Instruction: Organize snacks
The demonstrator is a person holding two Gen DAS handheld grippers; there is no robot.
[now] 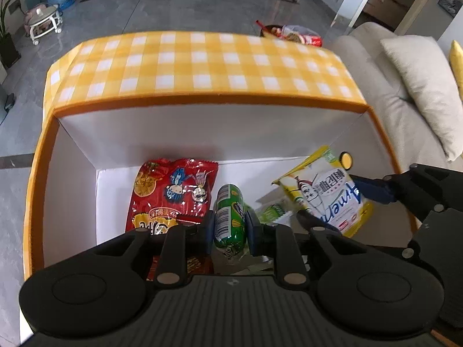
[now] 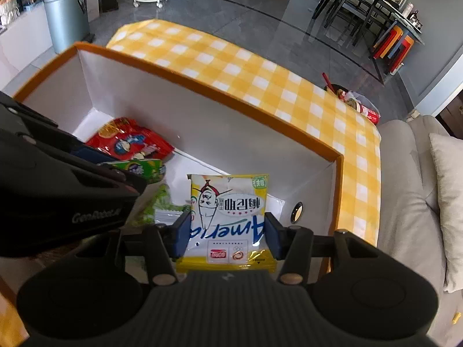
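Observation:
My left gripper (image 1: 230, 231) is shut on a green snack tube (image 1: 230, 217) and holds it inside the orange-rimmed white box (image 1: 202, 99). A red snack bag (image 1: 170, 193) lies on the box floor to its left. My right gripper (image 2: 227, 231) is shut on a yellow-and-white snack packet (image 2: 228, 211), held upright over the right part of the box (image 2: 220, 98). That packet (image 1: 327, 193) and the right gripper (image 1: 332, 199) also show in the left wrist view. The left gripper's body, the green tube (image 2: 139, 167) and the red bag (image 2: 130, 141) show in the right wrist view.
The box stands on a table with a yellow checked cloth (image 1: 202, 63). A bowl with packets (image 1: 289, 33) sits at the table's far right corner. A beige sofa with a cushion (image 1: 419, 86) is to the right. A green-and-white wrapper (image 2: 162, 205) lies on the box floor.

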